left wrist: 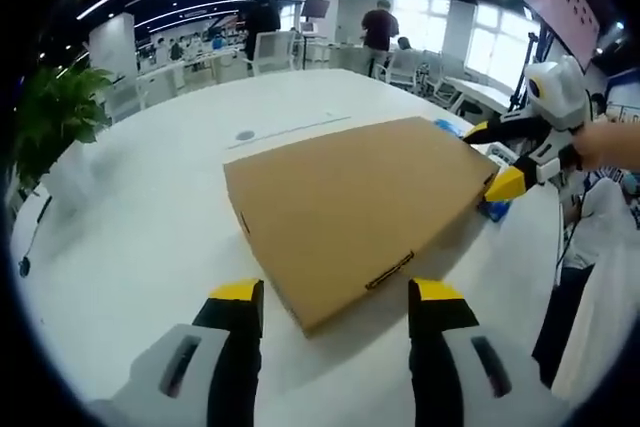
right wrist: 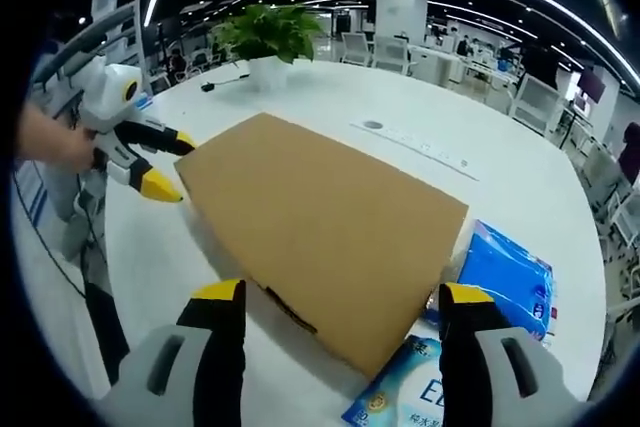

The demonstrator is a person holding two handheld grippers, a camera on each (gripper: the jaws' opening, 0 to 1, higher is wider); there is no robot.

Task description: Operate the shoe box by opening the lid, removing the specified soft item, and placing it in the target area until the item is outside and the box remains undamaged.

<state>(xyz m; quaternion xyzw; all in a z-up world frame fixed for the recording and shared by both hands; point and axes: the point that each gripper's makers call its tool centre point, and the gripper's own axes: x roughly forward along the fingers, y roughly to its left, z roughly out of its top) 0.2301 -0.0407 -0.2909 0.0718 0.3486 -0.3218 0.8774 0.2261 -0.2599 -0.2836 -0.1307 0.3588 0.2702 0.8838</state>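
A flat brown cardboard shoe box (left wrist: 340, 217) lies shut on the white table (left wrist: 150, 227). My left gripper (left wrist: 337, 297) stands open at the box's near corner, a yellow-tipped jaw on each side, nothing held. Across the box, the right gripper (left wrist: 492, 159) comes in open, its jaws straddling the far edge. In the right gripper view the same box (right wrist: 320, 217) lies ahead of my open right gripper (right wrist: 343, 295), whose jaws flank its near corner. The left gripper (right wrist: 168, 164) shows at the box's far left corner, held by a hand. The box's contents are hidden.
Two blue soft packs (right wrist: 505, 272) (right wrist: 400, 387) lie on the table beside the box's right side. A potted plant (right wrist: 268, 32) stands at the table's far edge. A round cable port (right wrist: 372, 125) sits behind the box. Chairs and people are in the background.
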